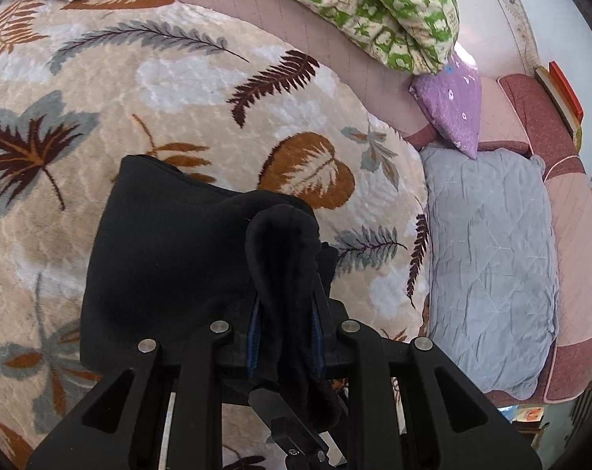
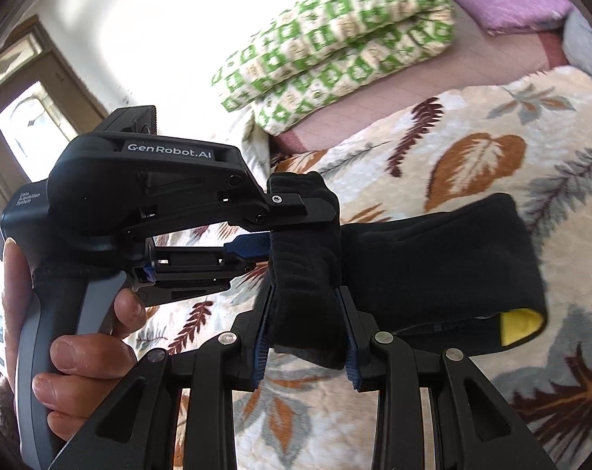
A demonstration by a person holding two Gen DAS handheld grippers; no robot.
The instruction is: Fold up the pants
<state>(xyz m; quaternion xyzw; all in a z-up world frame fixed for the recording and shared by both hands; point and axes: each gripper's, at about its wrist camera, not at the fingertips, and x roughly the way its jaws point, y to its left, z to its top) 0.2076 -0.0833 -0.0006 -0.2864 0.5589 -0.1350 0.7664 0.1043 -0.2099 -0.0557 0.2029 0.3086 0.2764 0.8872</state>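
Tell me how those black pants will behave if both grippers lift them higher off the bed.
The black pants will probably sag: the fabric bunches thickly between the right gripper fingers and droops beyond them. It looks fleecy, so likely light and not slippery. The left gripper also pinches a soft wad, so the span between should hang floppy above the leaf-print blanket.

Daylight fills both my views. On the right wrist feed, the window (image 2: 33,125) and the wall (image 2: 147,39) beside it are blown out to white glare, so light comes from that side. The black pants (image 1: 170,250) read as a near featureless dark mass, folds barely showing. Fisheye bending curves the bed (image 1: 147,90) strongly toward the edges, with dark vignetting in the corners. The hand (image 2: 80,337) near the lens looks slightly soft.
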